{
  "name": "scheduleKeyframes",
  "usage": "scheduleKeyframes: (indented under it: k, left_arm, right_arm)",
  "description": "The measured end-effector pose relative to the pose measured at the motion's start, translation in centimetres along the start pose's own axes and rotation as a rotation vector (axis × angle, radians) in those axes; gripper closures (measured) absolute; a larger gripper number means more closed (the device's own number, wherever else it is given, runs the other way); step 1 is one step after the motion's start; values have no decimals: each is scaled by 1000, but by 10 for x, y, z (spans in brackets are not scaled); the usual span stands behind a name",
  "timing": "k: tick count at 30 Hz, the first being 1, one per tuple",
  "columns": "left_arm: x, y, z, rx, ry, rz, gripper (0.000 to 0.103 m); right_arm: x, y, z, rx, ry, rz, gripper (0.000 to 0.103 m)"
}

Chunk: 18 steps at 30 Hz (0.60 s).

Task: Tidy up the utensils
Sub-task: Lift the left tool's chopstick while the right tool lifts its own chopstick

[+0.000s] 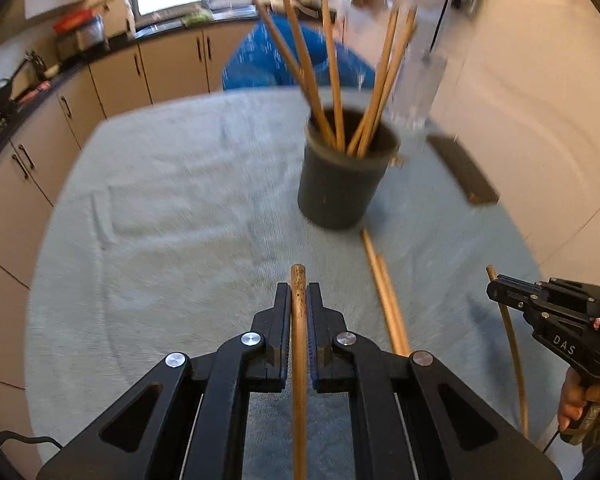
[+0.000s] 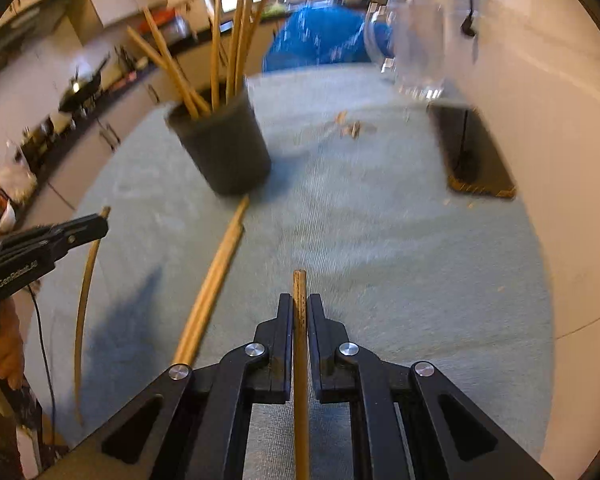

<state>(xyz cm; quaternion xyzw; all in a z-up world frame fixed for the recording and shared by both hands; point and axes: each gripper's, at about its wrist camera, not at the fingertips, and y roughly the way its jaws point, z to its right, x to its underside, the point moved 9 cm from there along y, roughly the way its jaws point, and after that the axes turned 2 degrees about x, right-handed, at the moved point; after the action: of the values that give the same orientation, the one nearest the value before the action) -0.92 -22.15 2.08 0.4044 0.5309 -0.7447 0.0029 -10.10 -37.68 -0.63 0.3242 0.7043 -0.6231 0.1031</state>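
My left gripper (image 1: 299,291) is shut on a wooden chopstick (image 1: 298,274) whose tip sticks out past the fingers. My right gripper (image 2: 300,300) is likewise shut on another chopstick (image 2: 299,280). A dark grey cup (image 1: 340,188) (image 2: 230,156) stands upright on the cloth ahead of both grippers and holds several chopsticks. Two loose chopsticks (image 1: 386,300) (image 2: 212,280) lie side by side on the cloth between the grippers. In the left wrist view the right gripper (image 1: 496,288) shows at the right edge; in the right wrist view the left gripper (image 2: 100,226) shows at the left.
A light blue-grey towel (image 1: 160,200) covers the table. A dark flat board (image 1: 462,168) (image 2: 476,152) lies near the wall on the right, with a clear glass object (image 1: 416,72) by it. Behind the table sit a blue bag (image 1: 284,60) and kitchen cabinets (image 1: 112,76).
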Motion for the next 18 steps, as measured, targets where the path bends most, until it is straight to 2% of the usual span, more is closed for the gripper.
scheduleKeyframes:
  k: [9,13,18]
  left_arm:
    - [-25,-75,9,17,-4,194,96]
    - [-22,-93,14,-7,19,257,96]
    - [-15,-116,16,8,20,302,96]
  right_arm:
    - [-27,-74,-6,-7,22,212,96]
    - [-30,-96,-9,-4,25,270,96]
    - [-26,-114,-19,-3,10,314,96]
